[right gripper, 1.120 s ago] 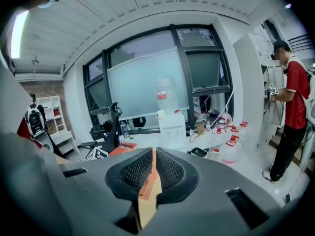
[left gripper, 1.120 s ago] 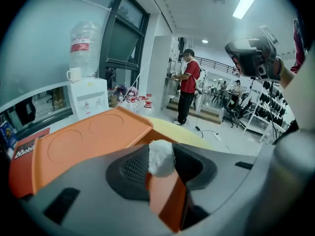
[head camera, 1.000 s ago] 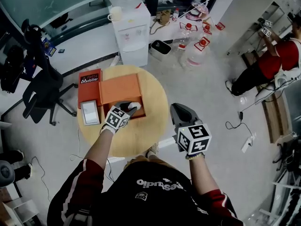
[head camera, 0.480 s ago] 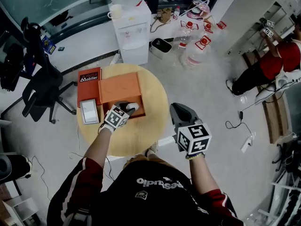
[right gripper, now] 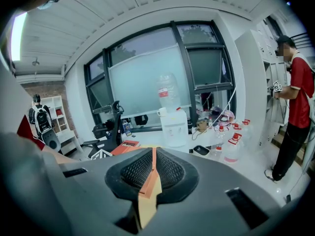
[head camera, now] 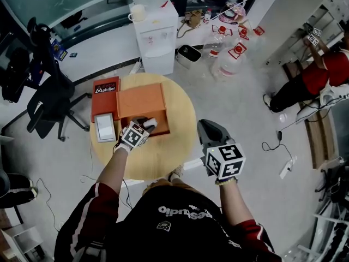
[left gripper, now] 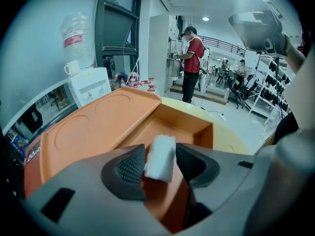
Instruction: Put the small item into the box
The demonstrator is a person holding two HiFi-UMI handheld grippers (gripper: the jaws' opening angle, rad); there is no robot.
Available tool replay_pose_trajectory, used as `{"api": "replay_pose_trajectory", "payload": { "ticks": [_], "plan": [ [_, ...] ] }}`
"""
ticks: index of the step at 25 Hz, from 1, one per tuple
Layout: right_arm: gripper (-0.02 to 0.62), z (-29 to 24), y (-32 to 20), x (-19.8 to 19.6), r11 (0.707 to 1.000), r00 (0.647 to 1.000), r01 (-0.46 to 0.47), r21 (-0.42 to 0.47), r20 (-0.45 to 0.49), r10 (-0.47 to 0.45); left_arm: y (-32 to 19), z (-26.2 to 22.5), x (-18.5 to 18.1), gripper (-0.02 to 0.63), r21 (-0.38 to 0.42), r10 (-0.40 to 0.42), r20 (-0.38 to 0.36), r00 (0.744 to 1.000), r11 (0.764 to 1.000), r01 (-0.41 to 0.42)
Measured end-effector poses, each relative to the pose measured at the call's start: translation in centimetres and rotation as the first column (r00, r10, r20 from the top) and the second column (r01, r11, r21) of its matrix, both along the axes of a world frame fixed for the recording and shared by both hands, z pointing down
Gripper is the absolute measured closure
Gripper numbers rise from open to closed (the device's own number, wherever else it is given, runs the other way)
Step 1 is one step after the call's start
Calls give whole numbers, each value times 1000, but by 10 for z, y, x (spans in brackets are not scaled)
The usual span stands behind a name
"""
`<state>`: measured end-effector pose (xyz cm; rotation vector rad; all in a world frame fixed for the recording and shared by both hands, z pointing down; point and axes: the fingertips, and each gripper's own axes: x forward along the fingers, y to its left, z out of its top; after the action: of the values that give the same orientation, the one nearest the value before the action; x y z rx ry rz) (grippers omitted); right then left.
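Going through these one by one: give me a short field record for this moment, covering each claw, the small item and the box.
left claw: jaws have just been opening; pads seem not to press the item
small white item: between the left pads, over the open compartment; whether it touches the bottom cannot be told
orange box: on the round table, compartment open
right claw: shut, empty, held beside the table's right edge
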<state>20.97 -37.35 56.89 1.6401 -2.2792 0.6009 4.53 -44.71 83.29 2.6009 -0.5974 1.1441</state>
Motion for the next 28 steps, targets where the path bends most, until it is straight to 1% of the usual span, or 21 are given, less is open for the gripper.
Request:
{"api": "replay_pose_trajectory", "payload": {
  "ticks": [2,9,13,20,24,28],
  "plan": [
    [548,-1,2,0,1000,1000,0,1,-1,0,2,1,-2,387,3,3,6,1000,1000,-3],
    [548,-9,13,-2,1000,1000,-3,7,-4,3,3,-13,-5,387,21,-11,-10,1000,1000,11],
    [548,-10,18,-5,1000,1000,-5,12,-6,6,6,-25,-3,387,30,-19,-32,999,999,20],
    [548,-19,23,-2,1000,1000,-17,25,-18,17,4,-41,-8,388,62,-57,-71,996,996,61],
    [548,-23,26,-3,999,1000,-21,26,-20,22,5,-58,-12,387,66,-93,-108,990,993,101],
    [548,-25,29,-9,1000,1000,-16,25,-20,16,5,-71,-17,388,79,-105,-130,986,990,115]
  ]
}}
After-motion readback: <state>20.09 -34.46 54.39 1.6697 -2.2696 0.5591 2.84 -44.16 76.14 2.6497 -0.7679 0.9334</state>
